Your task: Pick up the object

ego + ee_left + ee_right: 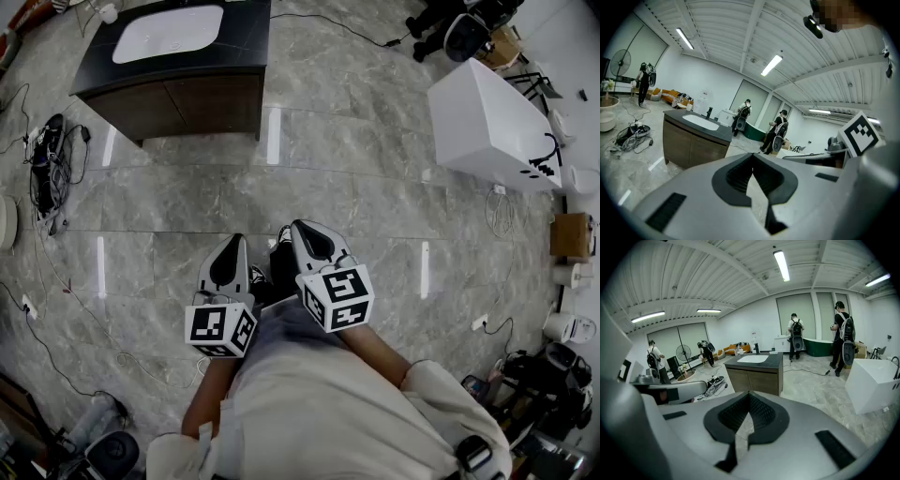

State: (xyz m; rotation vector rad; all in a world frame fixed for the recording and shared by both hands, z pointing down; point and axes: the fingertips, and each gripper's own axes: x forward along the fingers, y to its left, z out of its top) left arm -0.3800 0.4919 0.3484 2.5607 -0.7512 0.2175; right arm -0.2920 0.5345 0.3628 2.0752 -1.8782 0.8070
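Left gripper and right gripper closed, empty; open floor ahead, cabinet ahead-left, white box ahead-right, cables left.

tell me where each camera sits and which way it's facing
Head view: on the person's head, looking steeply down at the grey marble floor; shows the pale-clothed torso, left gripper and right gripper.
Left gripper view: rides the left gripper, looking along its shut jaws toward the dark-topped wooden vanity cabinet; the right gripper's marker cube shows at right.
Right gripper view: rides the right gripper, looking along its shut jaws at that cabinet and the white rectangular tub.
Shared: all three show the cabinet.
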